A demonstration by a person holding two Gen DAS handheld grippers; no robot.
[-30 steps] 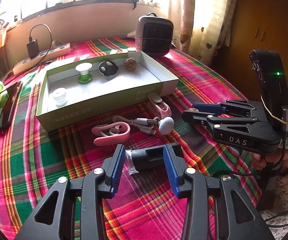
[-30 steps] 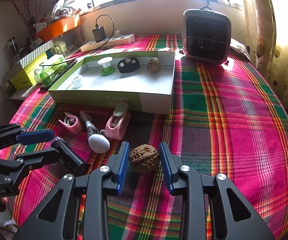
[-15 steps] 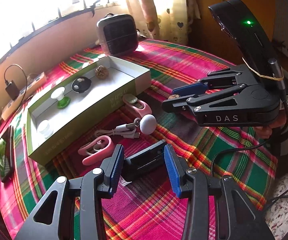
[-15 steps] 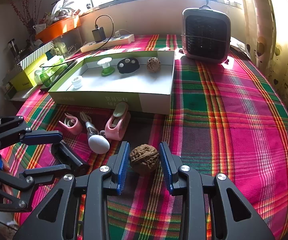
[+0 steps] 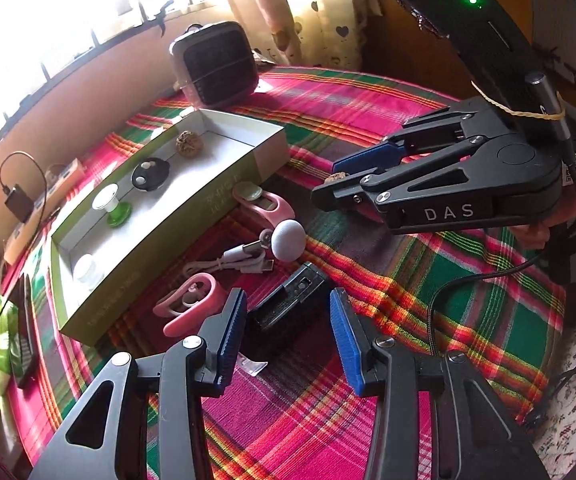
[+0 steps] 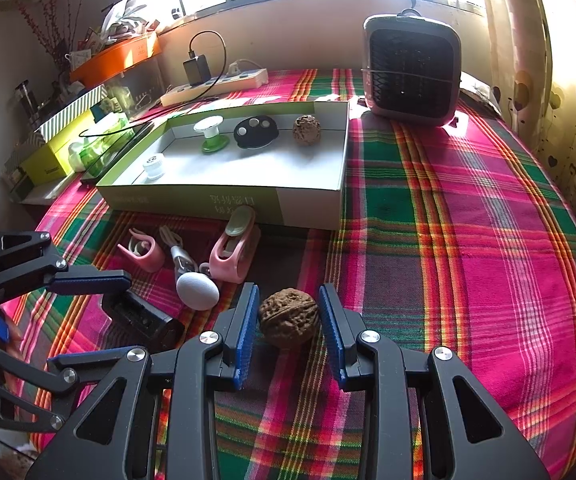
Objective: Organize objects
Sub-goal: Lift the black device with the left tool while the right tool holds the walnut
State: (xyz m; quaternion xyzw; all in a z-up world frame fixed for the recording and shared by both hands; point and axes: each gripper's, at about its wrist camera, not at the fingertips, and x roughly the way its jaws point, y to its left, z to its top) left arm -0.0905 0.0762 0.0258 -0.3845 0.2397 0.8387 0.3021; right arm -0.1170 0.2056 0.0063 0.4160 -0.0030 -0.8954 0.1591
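L gripper (image 5: 284, 332) had its jaws spread wide and just been opening; a black boxy gadget (image 5: 288, 308) lay between the blue pads on the plaid tabletop (image 6: 468, 260), touching the left pad or nearly so, well clear of the right, so not gripped. R gripper (image 6: 288, 328) sat w/ jaws partly open around a walnut (image 6: 288, 322) resting on the cloth; pads looked right at its sides, but can't tell if they pressed it. Green-sided box (image 6: 308, 208) stood further back w/ a second walnut (image 6: 306, 129), black oval piece (image 6: 255, 132), green-based spool (image 6: 212, 134) and small white cap (image 6: 154, 165) inside. In front of box: two pink clips (image 6: 234, 252), white cable (image 5: 232, 262), white egg-shaped thing (image 6: 198, 291).
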